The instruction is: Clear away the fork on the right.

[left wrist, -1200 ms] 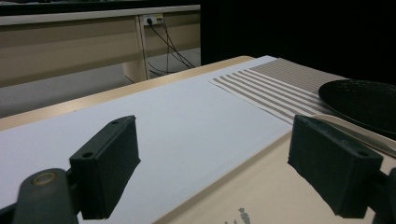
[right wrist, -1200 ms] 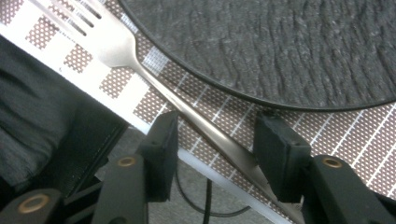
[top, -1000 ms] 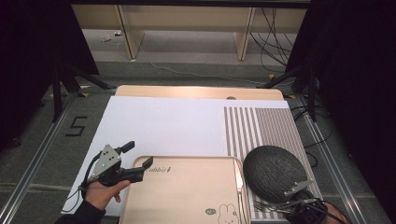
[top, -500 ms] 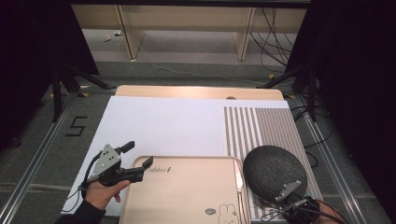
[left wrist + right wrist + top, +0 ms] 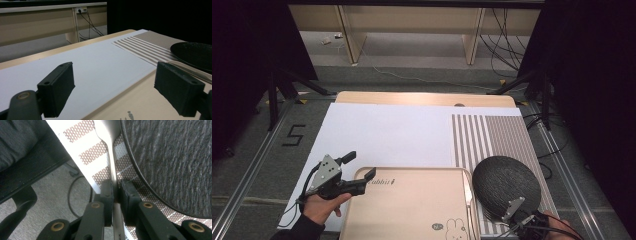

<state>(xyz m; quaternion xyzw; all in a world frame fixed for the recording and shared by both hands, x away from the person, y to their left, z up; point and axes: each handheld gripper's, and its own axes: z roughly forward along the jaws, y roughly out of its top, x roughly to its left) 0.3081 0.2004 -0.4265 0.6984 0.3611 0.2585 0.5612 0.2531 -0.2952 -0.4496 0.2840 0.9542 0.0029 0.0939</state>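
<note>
Jaws pinch utensil handle (image 5: 112,167) beside plate (image 5: 506,186) – left gripper (image 5: 357,172) agape

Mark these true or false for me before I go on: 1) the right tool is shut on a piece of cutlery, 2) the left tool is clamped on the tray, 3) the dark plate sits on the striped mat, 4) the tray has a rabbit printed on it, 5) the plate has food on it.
1) True. The right tool has its jaws closed on the handle of a metal utensil beside the dark plate.
2) False. The left tool is open at the far left corner of the tray, gripping nothing.
3) True. The plate rests on the striped mat.
4) True. A rabbit drawing is near its right front.
5) False. The plate is bare.
</note>
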